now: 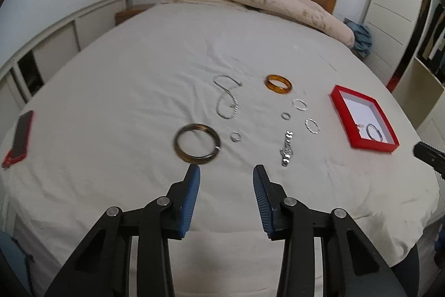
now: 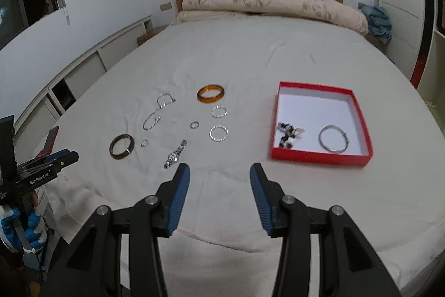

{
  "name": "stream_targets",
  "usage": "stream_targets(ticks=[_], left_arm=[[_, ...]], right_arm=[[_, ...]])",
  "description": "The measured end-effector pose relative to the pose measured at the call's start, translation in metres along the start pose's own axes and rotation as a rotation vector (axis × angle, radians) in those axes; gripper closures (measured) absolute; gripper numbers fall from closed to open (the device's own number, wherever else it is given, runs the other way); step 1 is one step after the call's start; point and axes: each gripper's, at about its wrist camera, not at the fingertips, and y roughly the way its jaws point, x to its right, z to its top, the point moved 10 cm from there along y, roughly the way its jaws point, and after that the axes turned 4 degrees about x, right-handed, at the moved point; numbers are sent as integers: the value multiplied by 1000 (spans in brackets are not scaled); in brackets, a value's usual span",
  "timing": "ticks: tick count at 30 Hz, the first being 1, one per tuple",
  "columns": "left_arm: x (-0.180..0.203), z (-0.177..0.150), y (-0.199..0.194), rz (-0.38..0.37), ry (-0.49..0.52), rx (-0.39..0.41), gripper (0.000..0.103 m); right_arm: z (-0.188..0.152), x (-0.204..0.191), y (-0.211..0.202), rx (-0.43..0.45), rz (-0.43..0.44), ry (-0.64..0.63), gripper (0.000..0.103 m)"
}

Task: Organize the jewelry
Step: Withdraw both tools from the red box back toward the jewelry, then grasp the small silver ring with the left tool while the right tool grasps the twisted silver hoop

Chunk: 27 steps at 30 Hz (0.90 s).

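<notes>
Soft, even, rather dim daylight washes the wrinkled off-white bedsheet [image 1: 133, 91] without hard shadows or glare, while both fisheye views bend walls and cupboards at their dark-vignetted edges and slight motion blur smears the dark brown round bangle [image 1: 197, 143].

The near strip of the bed [image 2: 222, 213], under both sets of jaws, is bare sheet, so either gripper could pass across it. Beyond it the jewelry is scattered with gaps: the dark bangle [image 1: 197, 143] lies just ahead of the left gripper [image 1: 226, 171], the watch [image 1: 287, 149] just right of its line. A clear lane runs between the 2 thin rings [image 2: 219, 123] and the red box [image 2: 322, 124], whose raised walls block a low sideways pass. The phone [image 1: 18, 139] sits at the left edge. Past the amber bangle [image 2: 210, 93] the sheet is open up to the folded quilt [image 2: 267, 0].
</notes>
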Motion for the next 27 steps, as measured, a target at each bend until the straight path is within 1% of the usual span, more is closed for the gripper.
stream_targets(ticks=[4, 11, 14, 22, 27], left_arm=[[12, 3, 23, -44, 7, -20, 64], [24, 12, 69, -82, 8, -69, 64], [25, 17, 88, -89, -4, -83, 68], [23, 20, 140, -54, 1, -130, 68], [19, 20, 158, -34, -1, -143, 71]], right_arm=[[-4, 2, 24, -36, 14, -3, 60], [-1, 7, 67, -86, 55, -9, 60], [1, 9, 87, -106, 75, -18, 60], [2, 8, 135, -153, 125, -20, 60], [1, 11, 158, -173, 143, -9, 60]])
